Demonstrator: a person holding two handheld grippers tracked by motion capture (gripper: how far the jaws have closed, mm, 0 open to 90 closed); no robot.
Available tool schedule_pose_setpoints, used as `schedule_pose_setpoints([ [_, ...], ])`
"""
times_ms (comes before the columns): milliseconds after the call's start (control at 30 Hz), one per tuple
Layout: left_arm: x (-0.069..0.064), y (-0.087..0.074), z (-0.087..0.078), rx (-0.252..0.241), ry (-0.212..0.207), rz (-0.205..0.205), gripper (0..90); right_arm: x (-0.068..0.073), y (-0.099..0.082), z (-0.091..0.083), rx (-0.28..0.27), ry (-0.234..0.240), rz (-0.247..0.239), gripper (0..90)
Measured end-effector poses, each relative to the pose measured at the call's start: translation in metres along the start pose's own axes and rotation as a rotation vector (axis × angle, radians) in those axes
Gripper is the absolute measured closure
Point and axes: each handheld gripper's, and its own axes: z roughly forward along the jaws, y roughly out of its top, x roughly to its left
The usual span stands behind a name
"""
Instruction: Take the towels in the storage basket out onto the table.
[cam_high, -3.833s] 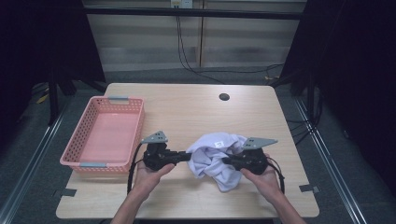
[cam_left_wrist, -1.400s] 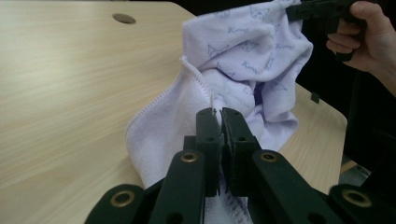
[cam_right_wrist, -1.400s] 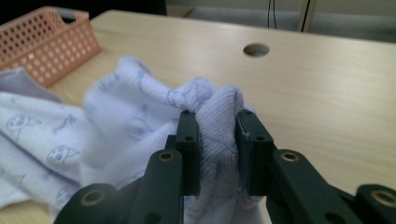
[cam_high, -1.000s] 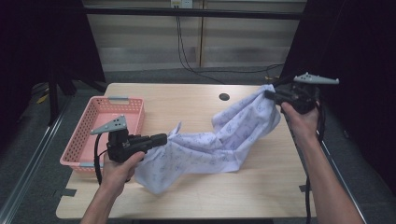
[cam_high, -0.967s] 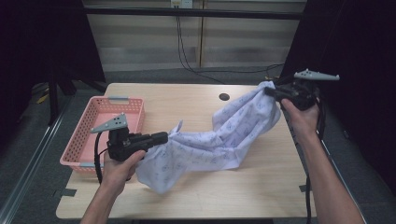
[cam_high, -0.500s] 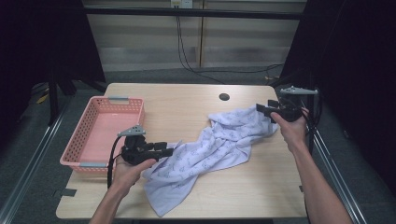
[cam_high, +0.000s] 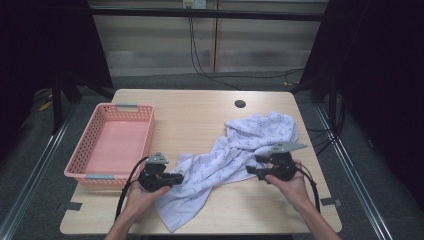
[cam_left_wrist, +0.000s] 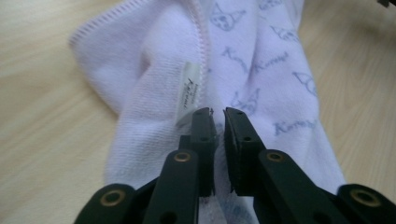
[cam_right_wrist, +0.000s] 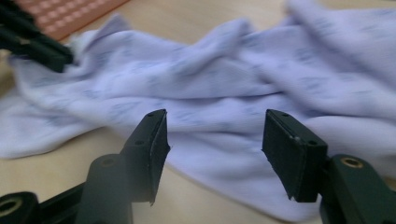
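looks like the spread-out step: towel (cam_high: 235, 160) lies rumpled mid-frame on the table (cam_high: 200, 115), left gripper (cam_high: 176, 178) jaws have just been closing, nearly shut at its edge with nothing visibly pinched, right gripper (cam_high: 251, 170) wide open and empty, so next grab a corner

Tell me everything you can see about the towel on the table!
The towel is pale lilac-white, soft and fluffy-looking, printed with little grey-blue dog faces and words. It has a stitched hem and a small white label near one edge. It lies rumpled in a long diagonal strip across the wooden table, beside the pink basket without touching it. The left gripper pinches it near the label, jaws almost together. The right gripper has its jaws apart at the towel's edge.
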Motion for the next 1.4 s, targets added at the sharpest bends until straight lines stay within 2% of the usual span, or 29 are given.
schedule_pose_setpoints([
  [67,-0.004,-0.002,0.003,0.02,-0.016,0.015,85.9,0.013,-0.005,0.007,0.007,0.032,-0.017,45.7],
  [133,-0.005,-0.002,0.006,0.017,-0.027,0.013,86.5,0.025,-0.01,0.017,0.019,0.104,-0.006,49.3],
  [200,-0.004,-0.002,0.006,0.018,-0.024,0.003,86.3,0.04,-0.015,0.034,0.073,0.148,-0.043,51.6],
  [233,-0.003,-0.002,0.006,0.006,-0.036,-0.013,85.4,0.045,-0.016,0.04,0.084,0.168,-0.042,51.6],
  [333,-0.002,-0.002,0.005,-0.016,-0.032,-0.034,81.0,0.062,-0.017,0.06,0.113,0.214,-0.075,49.5],
  [400,-0.001,-0.002,0.003,-0.036,-0.043,-0.04,78.6,0.072,-0.013,0.071,0.108,0.224,-0.097,46.1],
  [500,0.0,0.0,0.004,-0.051,-0.04,-0.05,77.3,0.079,-0.005,0.082,0.098,0.246,-0.1,46.1],
  [567,0.0,0.0,0.003,-0.058,-0.046,-0.053,77.1,0.082,-0.002,0.092,0.11,0.224,-0.139,46.1],
  [633,-0.001,0.0,0.003,-0.073,-0.067,-0.069,74.5,0.082,-0.004,0.1,0.098,0.216,-0.124,51.2],
  [700,-0.001,0.002,0.003,-0.08,-0.061,-0.067,70.1,0.083,-0.002,0.1,0.114,0.179,-0.153,65.9],
  [767,-0.002,0.003,0.002,-0.087,-0.049,-0.07,68.2,0.08,-0.002,0.099,0.148,0.166,-0.151,77.4],
  [800,-0.002,0.003,0.002,-0.097,-0.066,-0.084,66.0,0.078,-0.005,0.098,0.147,0.173,-0.143,82.2],
  [833,-0.003,0.003,0.001,-0.095,-0.067,-0.081,65.0,0.075,-0.007,0.095,0.152,0.187,-0.124,83.9],
  [867,-0.004,0.004,0.001,-0.098,-0.053,-0.069,64.4,0.072,-0.009,0.09,0.163,0.185,-0.134,85.2],
  [933,-0.004,0.003,-0.001,-0.099,-0.038,-0.061,62.2,0.066,-0.012,0.077,0.177,0.134,-0.148,86.4],
  [1033,-0.004,0.005,0.0,-0.104,-0.07,-0.083,60.6,0.044,-0.021,0.055,0.184,0.092,-0.093,86.9],
  [1067,-0.006,0.006,0.001,-0.102,-0.045,-0.072,60.6,0.036,-0.022,0.049,0.183,0.074,-0.098,86.9],
  [1133,-0.01,0.007,0.001,-0.103,-0.058,-0.05,63.5,0.021,-0.025,0.033,0.185,0.026,-0.079,86.9],
  [1167,-0.012,0.007,0.002,-0.089,-0.044,-0.03,64.0,0.014,-0.027,0.026,0.176,0.003,-0.077,86.9],
  [1200,-0.012,0.007,0.002,-0.09,-0.066,-0.045,65.5,0.005,-0.03,0.019,0.175,-0.029,-0.077,86.9],
  [1233,-0.011,0.009,0.002,-0.105,-0.112,-0.055,66.8,-0.005,-0.033,0.013,0.167,-0.023,-0.035,86.9],
  [1300,-0.015,0.015,0.0,-0.115,-0.063,-0.028,69.0,-0.019,-0.035,0.003,0.142,-0.046,0.003,86.9],
  [1333,-0.016,0.017,-0.001,-0.124,-0.064,-0.018,68.8,-0.024,-0.036,-0.001,0.135,-0.054,0.011,86.8],
  [1367,-0.016,0.019,-0.001,-0.141,-0.075,-0.023,67.8,-0.027,-0.037,-0.004,0.135,-0.068,-0.012,86.7],
  [1400,-0.015,0.019,0.0,-0.137,-0.067,-0.025,66.1,-0.032,-0.038,-0.008,0.15,-0.106,-0.02,86.5],
])
